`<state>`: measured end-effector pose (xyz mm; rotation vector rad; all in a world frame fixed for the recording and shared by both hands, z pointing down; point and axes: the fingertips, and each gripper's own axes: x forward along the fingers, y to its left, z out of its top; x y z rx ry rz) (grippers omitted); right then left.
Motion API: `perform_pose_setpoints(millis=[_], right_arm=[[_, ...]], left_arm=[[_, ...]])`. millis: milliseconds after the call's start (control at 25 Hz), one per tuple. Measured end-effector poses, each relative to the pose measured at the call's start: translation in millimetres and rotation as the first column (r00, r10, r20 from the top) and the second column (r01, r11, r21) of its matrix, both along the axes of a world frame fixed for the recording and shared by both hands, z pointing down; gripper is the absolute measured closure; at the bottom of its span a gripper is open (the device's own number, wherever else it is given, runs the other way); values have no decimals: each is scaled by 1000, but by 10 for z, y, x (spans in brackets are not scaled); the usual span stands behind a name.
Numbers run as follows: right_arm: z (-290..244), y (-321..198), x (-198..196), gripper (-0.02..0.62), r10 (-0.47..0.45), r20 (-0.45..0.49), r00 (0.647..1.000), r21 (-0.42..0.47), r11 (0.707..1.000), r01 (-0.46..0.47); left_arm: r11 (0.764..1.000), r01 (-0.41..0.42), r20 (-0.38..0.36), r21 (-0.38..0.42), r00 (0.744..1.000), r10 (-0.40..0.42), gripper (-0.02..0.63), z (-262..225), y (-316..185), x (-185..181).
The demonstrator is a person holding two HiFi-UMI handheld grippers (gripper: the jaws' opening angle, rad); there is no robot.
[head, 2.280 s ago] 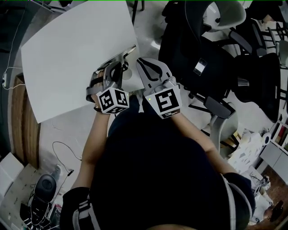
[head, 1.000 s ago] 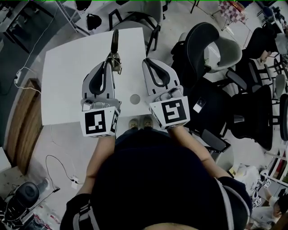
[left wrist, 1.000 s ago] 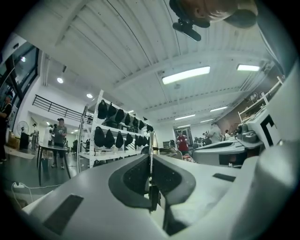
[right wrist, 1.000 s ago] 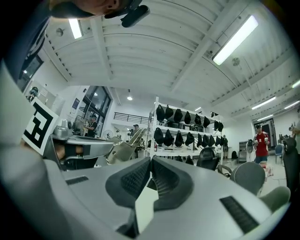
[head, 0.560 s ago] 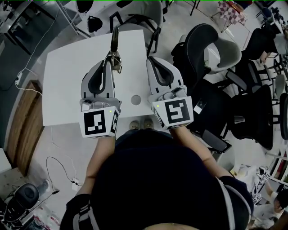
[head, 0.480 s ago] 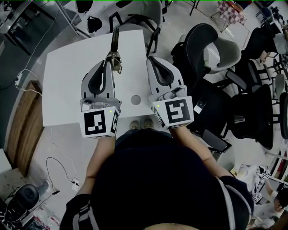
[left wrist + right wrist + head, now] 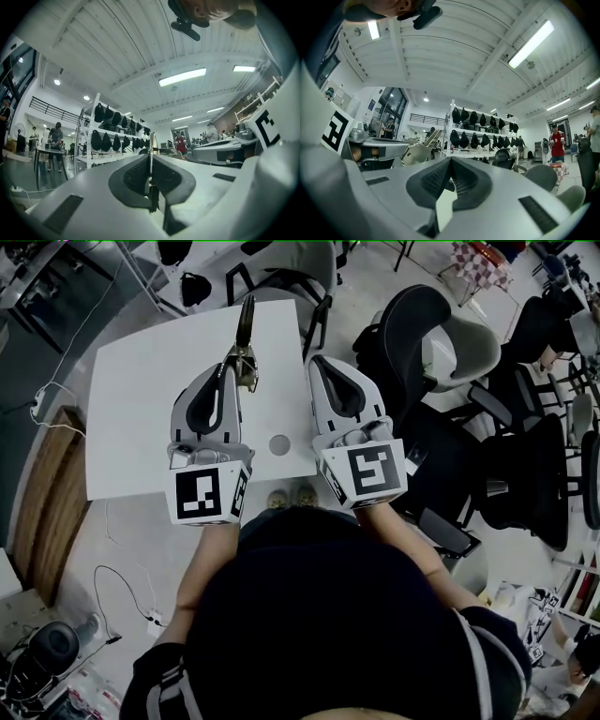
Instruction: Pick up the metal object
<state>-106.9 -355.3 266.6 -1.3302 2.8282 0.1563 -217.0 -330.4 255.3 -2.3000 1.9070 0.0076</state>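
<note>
The metal object [image 7: 245,338] is a flat, narrow silver piece that sticks out forward from my left gripper [image 7: 235,371], whose jaws are shut on its near end. It hangs above the white table [image 7: 141,399]. In the left gripper view the metal object [image 7: 150,153] shows edge-on as a thin strip pinched by my left gripper [image 7: 150,168]. My right gripper [image 7: 322,364] is held level beside the left one, shut with nothing in it. The right gripper view shows the right gripper [image 7: 449,165] with jaws together and the metal object [image 7: 419,149] off to its left.
A small grey round disc [image 7: 279,443] lies near the table's front edge. Black and grey office chairs [image 7: 441,352] crowd the right side, and another chair [image 7: 300,277] stands behind the table. A cable [image 7: 122,596] runs over the floor at the left.
Since the earliest frame both grippers have come up from the table edge, the left one carrying the metal object. Over the last second they have barely shifted.
</note>
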Motion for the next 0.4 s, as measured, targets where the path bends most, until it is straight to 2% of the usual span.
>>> perform_pose_setpoints(millis=[400], right_arm=[[50, 99, 82, 569, -37, -6, 999, -8, 999, 37]], left_arm=[[1000, 23, 0, -4, 1000, -23, 580, 32, 110, 97]])
